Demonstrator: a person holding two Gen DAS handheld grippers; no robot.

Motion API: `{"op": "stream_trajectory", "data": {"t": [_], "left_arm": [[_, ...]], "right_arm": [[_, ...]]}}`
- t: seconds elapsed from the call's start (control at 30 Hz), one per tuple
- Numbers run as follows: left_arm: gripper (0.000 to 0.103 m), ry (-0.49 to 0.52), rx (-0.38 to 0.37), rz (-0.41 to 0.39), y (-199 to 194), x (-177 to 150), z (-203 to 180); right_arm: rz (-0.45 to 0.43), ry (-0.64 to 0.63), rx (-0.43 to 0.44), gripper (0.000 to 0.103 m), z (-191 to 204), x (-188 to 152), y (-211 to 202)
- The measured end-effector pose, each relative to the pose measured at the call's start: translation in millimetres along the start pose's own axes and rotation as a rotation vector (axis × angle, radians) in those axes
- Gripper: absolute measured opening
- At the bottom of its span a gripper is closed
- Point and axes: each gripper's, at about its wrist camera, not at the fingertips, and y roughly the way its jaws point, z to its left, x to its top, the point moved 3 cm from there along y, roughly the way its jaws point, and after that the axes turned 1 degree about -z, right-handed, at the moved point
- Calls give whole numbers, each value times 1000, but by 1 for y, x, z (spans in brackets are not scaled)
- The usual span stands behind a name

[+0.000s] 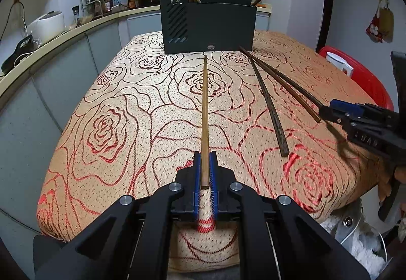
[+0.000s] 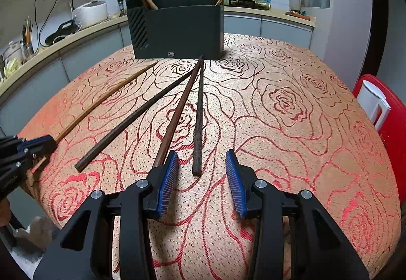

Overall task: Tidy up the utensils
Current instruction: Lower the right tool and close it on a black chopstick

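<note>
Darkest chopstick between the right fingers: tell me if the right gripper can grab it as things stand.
Probably yes. The right gripper is open, and the near end of the darkest chopstick lies on the tablecloth between its fingers, with nothing over it.

Rose-patterned tablecloth [image 2: 291,112], curved beige countertop [image 1: 63,33], grey cabinets [image 1: 50,87], red chair [image 2: 390,112], white walls

Tablecloth [image 2: 291,143]: tan ground, outlined rose pattern, lines dark brown toward far edge, red toward near edge
Utensil box [image 2: 177,31]: dark grey-green, slanted slot pattern on left end
Chopstick in left gripper [image 1: 205,112]: light brown
Three chopsticks lying on cloth [image 2: 198,117]: dark brown, one reddish
Gripper [image 2: 200,178] frames: black, pads [image 2: 168,178] blue and ribbed, silver bolts
Chair [image 2: 390,112] off right edge: red
Rice cooker [image 1: 47,25]: white
</note>
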Motion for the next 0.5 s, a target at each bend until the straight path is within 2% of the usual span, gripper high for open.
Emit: {"op": "stream_trajectory", "data": {"t": [0.07,0.13,0.37,0.5], "left_arm": [[7,-1,2,-4,2,1,-1],[7,-6,3,-7,3,1,-1],[6,5,11,-18,2,1,-2],[6,8,15,-10,2,3,-1]], "right_arm": [[-11,-12,-1,35,3,0,1],[-20,-18,6,27,4,0,3],[-36,-62,7,9,13,0,3],[-22,-42,17,9,10,2,3]]}}
